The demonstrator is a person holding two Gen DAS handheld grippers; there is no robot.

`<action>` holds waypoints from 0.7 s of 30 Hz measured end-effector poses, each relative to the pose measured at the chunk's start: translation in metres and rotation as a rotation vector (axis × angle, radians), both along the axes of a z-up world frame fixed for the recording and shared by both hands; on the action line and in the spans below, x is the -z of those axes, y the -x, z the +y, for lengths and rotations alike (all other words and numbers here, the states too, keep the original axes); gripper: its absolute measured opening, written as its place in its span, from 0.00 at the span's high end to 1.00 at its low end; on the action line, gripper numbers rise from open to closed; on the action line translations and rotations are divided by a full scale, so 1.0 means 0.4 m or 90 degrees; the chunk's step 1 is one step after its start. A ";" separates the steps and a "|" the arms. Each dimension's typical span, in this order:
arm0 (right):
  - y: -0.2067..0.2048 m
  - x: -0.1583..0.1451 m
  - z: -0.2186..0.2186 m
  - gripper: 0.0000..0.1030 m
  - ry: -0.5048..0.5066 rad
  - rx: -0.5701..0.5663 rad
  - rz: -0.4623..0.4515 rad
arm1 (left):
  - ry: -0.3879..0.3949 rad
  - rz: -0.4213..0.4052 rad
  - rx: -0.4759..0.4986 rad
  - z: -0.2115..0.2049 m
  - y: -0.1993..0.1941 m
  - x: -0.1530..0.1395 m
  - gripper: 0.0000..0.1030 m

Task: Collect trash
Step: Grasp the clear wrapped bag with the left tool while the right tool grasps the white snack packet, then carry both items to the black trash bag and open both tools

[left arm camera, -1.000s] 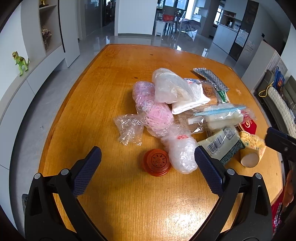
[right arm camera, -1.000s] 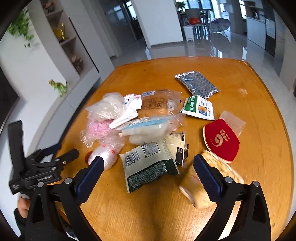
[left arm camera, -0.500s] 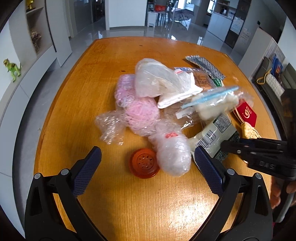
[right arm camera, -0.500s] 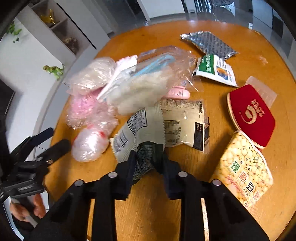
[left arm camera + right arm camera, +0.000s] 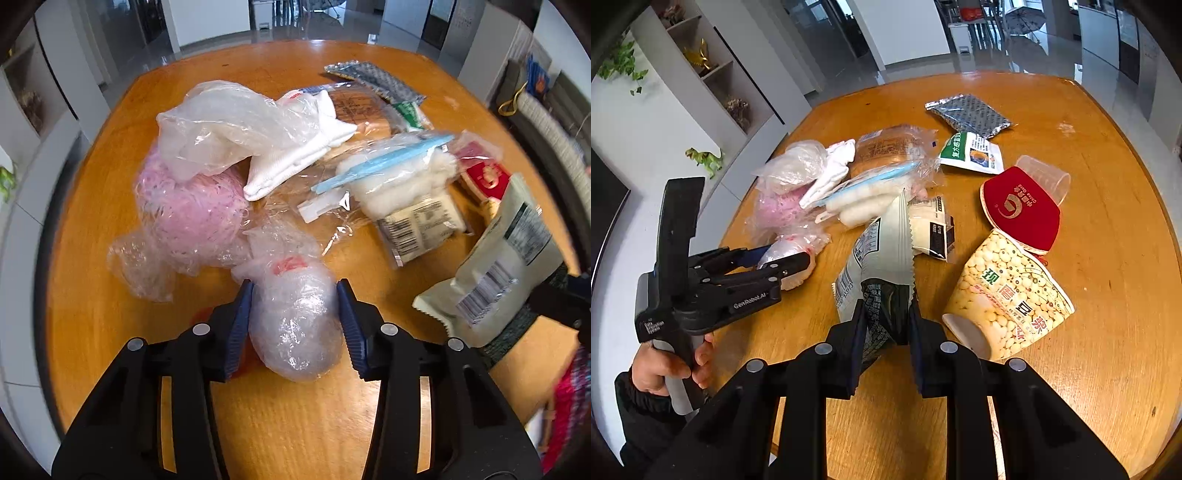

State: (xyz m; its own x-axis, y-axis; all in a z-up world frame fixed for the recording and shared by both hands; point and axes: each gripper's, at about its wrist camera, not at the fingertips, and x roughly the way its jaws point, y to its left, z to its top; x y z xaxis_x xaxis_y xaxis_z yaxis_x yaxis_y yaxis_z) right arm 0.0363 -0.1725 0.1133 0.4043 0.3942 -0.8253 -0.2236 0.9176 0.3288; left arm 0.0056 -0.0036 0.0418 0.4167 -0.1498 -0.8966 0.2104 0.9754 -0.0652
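A wad of clear plastic wrap [image 5: 295, 325] lies on the wooden table [image 5: 295, 424] at the near edge of the trash pile. My left gripper [image 5: 294, 291] straddles it, its jaws closing, and both blue pads touch the wad's sides. The same gripper [image 5: 783, 264] shows in the right wrist view, held by a person's hand [image 5: 661, 365]. A red lid [image 5: 201, 315] peeks out under the left finger. My right gripper [image 5: 886, 310] is closing on the dark end of a white and green snack packet [image 5: 882, 251], which stands raised off the table [image 5: 498, 273].
The pile holds a pink shred bag [image 5: 192, 214], a zip bag of cotton [image 5: 399, 177], white cloth [image 5: 295, 162] and another packet [image 5: 417, 225]. On the right lie a printed paper cup [image 5: 1008, 295], a red cup [image 5: 1019, 206], a sachet [image 5: 971, 153] and a silver pouch [image 5: 967, 114].
The left gripper came forward and down over the plastic wad and its jaws narrowed onto it. The right gripper shut on the snack packet and raised it off the table.
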 end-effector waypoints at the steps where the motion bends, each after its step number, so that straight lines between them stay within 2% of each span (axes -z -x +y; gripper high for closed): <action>1: 0.006 -0.004 0.002 0.78 -0.005 -0.003 -0.003 | 0.014 -0.005 -0.002 0.011 0.008 -0.009 0.57; 3: 0.021 -0.012 0.010 0.78 -0.013 -0.008 -0.009 | 0.054 -0.022 -0.006 0.040 0.037 -0.046 0.57; 10: 0.085 -0.046 0.064 0.78 -0.034 -0.037 -0.023 | 0.080 -0.085 -0.014 0.109 0.154 -0.122 0.57; 16: 0.154 -0.065 0.190 0.78 -0.047 -0.102 -0.037 | 0.109 -0.124 -0.063 0.209 0.286 -0.128 0.57; 21: 0.211 -0.061 0.340 0.78 -0.052 -0.179 -0.039 | 0.112 -0.157 -0.137 0.364 0.421 -0.137 0.57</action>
